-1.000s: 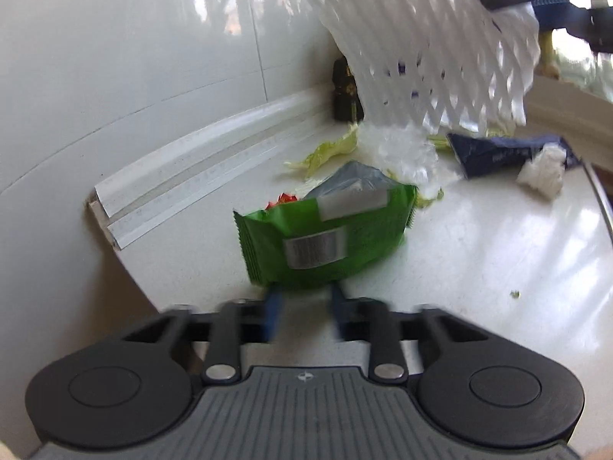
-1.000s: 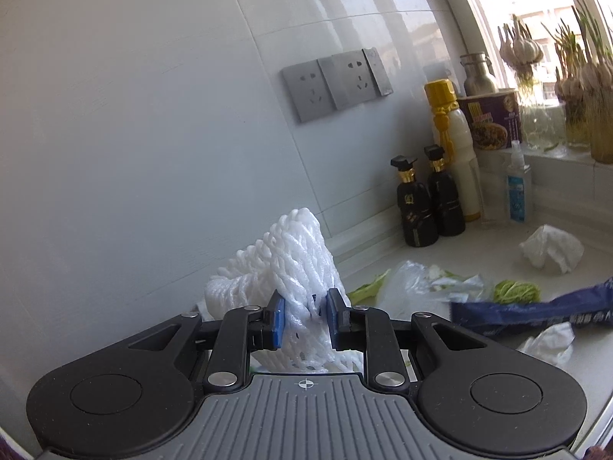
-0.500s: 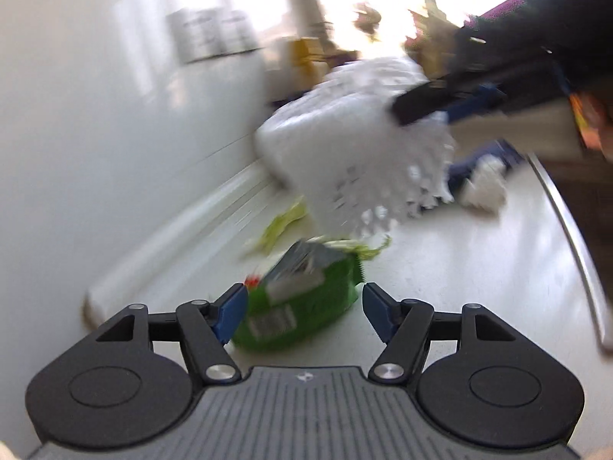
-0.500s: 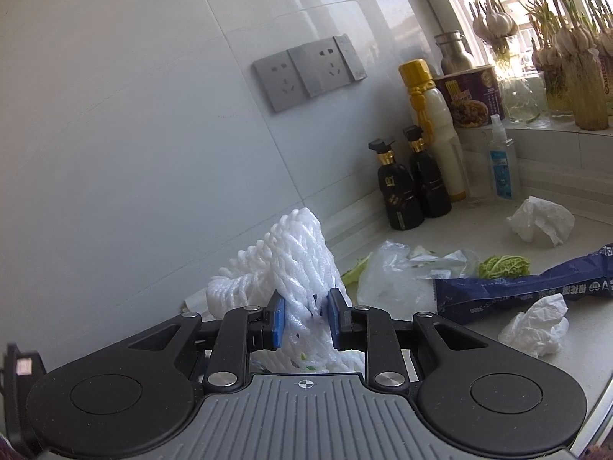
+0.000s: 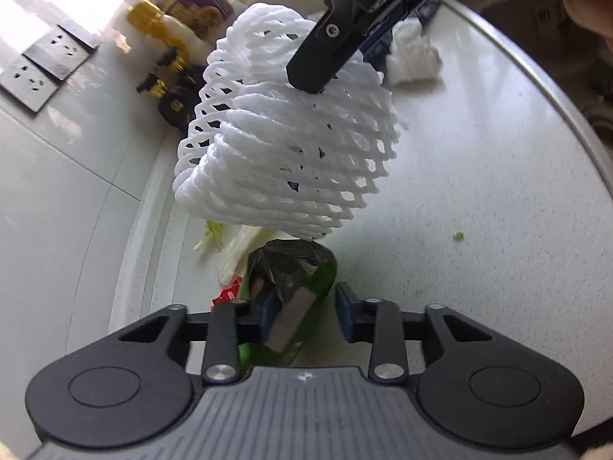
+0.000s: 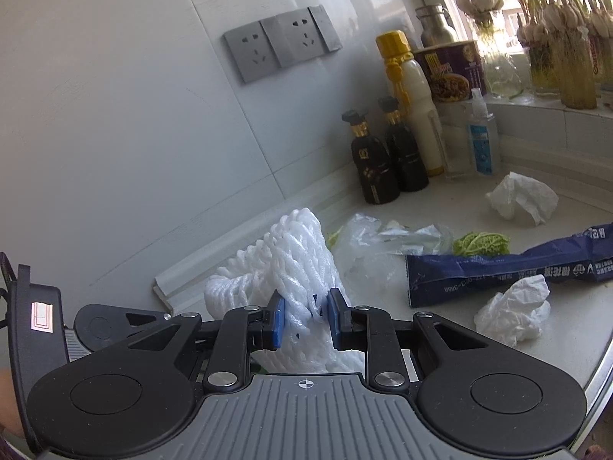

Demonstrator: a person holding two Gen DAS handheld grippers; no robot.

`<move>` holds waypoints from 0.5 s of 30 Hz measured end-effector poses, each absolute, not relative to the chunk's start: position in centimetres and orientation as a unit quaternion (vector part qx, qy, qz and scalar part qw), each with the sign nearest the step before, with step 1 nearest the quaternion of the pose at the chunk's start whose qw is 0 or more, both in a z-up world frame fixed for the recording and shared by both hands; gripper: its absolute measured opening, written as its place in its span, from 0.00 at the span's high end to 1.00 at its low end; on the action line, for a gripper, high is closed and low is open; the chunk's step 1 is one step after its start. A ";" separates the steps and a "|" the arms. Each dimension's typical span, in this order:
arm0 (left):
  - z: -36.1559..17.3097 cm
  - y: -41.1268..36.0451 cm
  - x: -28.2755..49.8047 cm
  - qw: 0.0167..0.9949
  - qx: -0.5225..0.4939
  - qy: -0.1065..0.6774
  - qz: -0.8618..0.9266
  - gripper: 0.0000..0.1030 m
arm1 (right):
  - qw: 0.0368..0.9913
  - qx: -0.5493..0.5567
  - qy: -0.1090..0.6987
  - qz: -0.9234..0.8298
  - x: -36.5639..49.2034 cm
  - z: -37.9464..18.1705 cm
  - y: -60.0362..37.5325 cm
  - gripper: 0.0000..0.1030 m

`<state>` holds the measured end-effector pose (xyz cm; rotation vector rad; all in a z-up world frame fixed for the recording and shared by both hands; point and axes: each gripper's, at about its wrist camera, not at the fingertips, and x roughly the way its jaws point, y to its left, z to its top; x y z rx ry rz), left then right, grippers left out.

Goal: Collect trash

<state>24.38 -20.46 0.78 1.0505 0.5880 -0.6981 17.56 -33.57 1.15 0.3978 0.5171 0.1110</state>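
The right gripper (image 6: 303, 320) is clenched on a white foam net sleeve (image 6: 295, 264), its blue pads pressing into the mesh from both sides. Seen from the left wrist, that sleeve (image 5: 285, 145) hangs clear of the countertop (image 5: 479, 191), its long axis tilted, the wide open end flaring down toward the camera.

The left gripper (image 5: 304, 316) has its jaws closing around a green snack wrapper (image 5: 302, 306). The wrapper lies between the pads, touching the left pad while a gap remains at the right one. Its long axis runs forward away from the tongs, and its torn open mouth, silver-dark inside, points away toward the hanging sleeve. What is inside it cannot be told.

Ahead of the right tongs lie two crumpled white tissues (image 6: 513, 312), one near and one farther (image 6: 523, 197), with a dark blue wrapper (image 6: 498, 270) stretched sideways between them. A clear plastic bag (image 6: 367, 245) and one green leafy scrap (image 6: 481, 243) lie just beyond the sleeve. By the wall stand two black bottles (image 6: 373, 165), one tall pale bottle with a yellow cap (image 6: 415, 115) and one small clear spray bottle (image 6: 481, 138); the pale bottle looks filled with a creamy liquid.
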 end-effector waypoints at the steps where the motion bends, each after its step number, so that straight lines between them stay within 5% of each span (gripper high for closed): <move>1: 0.6 -20.6 24.4 0.765 0.487 0.274 -0.320 0.78 | 0.945 0.194 0.257 0.054 17.6 1.1 -33.6 0.78; 8: 0.0 -20.8 24.6 0.755 0.492 0.291 -0.321 0.96 | 0.943 0.190 0.267 0.053 17.8 0.8 -33.7 0.78; 15: 1.2 -19.5 24.6 0.777 0.458 0.289 -0.322 0.99 | 0.944 0.189 0.264 0.055 17.6 0.9 -33.6 0.78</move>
